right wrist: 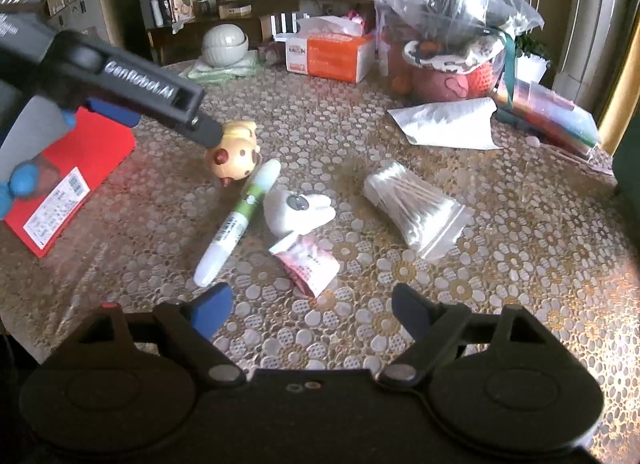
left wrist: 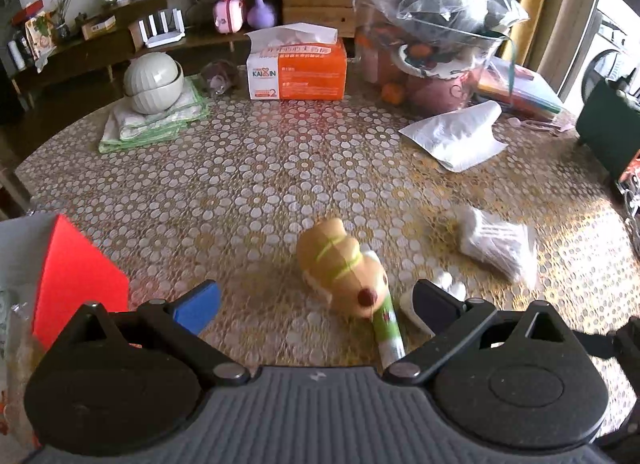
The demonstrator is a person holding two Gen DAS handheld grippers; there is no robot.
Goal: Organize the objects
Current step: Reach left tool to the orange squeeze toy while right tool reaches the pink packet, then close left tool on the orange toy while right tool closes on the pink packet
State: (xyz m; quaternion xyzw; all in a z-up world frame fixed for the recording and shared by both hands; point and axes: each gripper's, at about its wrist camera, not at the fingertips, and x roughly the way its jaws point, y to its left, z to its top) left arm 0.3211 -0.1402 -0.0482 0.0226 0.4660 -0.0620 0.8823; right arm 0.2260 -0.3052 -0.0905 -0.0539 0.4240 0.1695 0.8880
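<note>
The left tool (left wrist: 316, 304) was seen with its jaws spread wide and nothing pressed between the pads, tilted down over a round desk (left wrist: 240, 184) covered in a flower-patterned cloth. Just ahead of it, toward twelve o'clock from its fingertips, a small tan animal toy (left wrist: 340, 264) lay on the cloth, touching the capped end of a green-and-white pen (left wrist: 386, 328) that ran down toward six o'clock. In the right wrist view, one dark finger (right wrist: 208, 132) of the left tool was seen just at the toy, though contact could not be settled. The right tool (right wrist: 312, 310) was likewise held wide, empty, above bare cloth. From it, the pen was found at eleven o'clock, a crumpled pink-and-white packet (right wrist: 308, 268) at twelve o'clock close ahead, and a white plush figure (right wrist: 298, 208) beyond the packet, just beside the pen. A clear bag of cotton swabs (right wrist: 412, 204) lay at one o'clock, apart from the others. A red box (right wrist: 80, 180) sat at the desk's edge at ten o'clock, partly overlapped by a blue-gloved hand (right wrist: 20, 184). At the far side an orange-and-white tissue box (left wrist: 296, 68), stacked pale bowls (left wrist: 152, 80) on folded cloths (left wrist: 152, 120), and a white sheet of paper (left wrist: 456, 132) were noted.
</note>
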